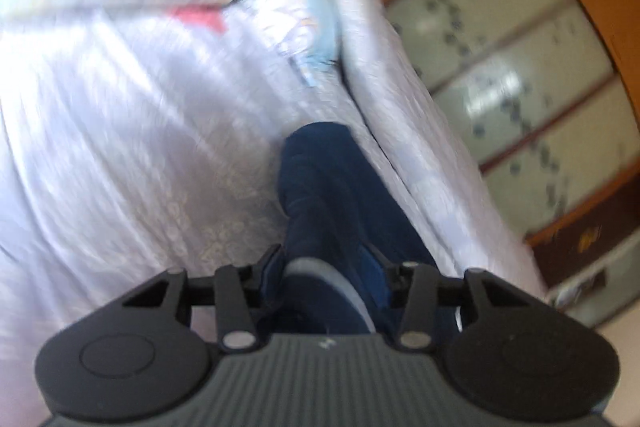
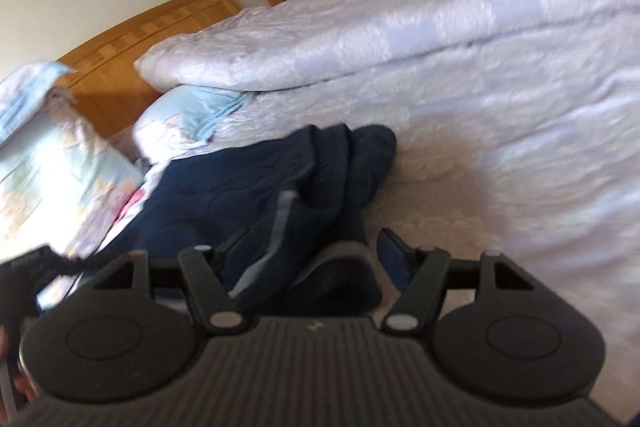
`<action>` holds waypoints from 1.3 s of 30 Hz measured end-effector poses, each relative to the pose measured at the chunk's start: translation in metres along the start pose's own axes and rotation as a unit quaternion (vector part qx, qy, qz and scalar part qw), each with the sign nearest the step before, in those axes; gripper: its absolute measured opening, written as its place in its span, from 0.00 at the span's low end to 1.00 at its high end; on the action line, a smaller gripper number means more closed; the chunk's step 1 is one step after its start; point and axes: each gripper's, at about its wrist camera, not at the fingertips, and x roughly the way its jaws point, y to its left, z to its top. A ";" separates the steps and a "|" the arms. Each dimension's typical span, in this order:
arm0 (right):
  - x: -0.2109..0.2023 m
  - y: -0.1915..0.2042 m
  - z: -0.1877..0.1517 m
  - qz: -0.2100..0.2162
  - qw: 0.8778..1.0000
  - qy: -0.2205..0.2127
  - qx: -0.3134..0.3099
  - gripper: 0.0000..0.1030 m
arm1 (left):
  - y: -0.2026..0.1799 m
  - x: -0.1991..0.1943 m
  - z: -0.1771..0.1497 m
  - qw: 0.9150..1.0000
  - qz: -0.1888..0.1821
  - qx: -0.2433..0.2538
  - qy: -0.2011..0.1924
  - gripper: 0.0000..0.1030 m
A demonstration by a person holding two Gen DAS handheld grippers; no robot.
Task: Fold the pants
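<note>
Navy pants (image 2: 280,195) lie bunched at lower centre on the bedspread (image 2: 500,147). Right gripper (image 2: 310,247) stands apart, straddling cloth; left gripper (image 1: 326,267) apparently unclamped, view blurred. Flatten before folding.

Left wrist view is looking down along its fingers, close over the pants (image 1: 336,187) on the bed (image 1: 120,147), tilted; right wrist view is looking down equally close, facing the headboard (image 2: 132,39); both are sharing pants and bed
</note>
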 end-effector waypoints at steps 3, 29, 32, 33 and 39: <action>-0.063 0.031 0.018 -0.007 0.999 -0.008 -0.036 0.68 | -0.042 -0.081 0.035 0.996 -0.001 0.090 -0.026 0.38; -0.445 0.161 0.105 0.071 0.969 -0.222 -0.082 0.71 | -0.183 -0.476 -0.037 0.910 0.030 0.362 -0.199 0.53; -0.431 0.158 0.067 0.068 0.974 -0.194 -0.090 0.76 | -0.157 -0.421 -0.097 0.925 0.010 0.350 -0.147 0.58; -0.426 0.156 0.051 0.060 0.975 -0.191 -0.096 0.77 | -0.145 -0.405 -0.116 0.927 0.013 0.350 -0.133 0.61; -0.378 0.132 -0.048 -0.057 0.976 -0.186 -0.097 0.88 | -0.126 -0.335 -0.196 0.927 0.048 0.365 -0.072 1.00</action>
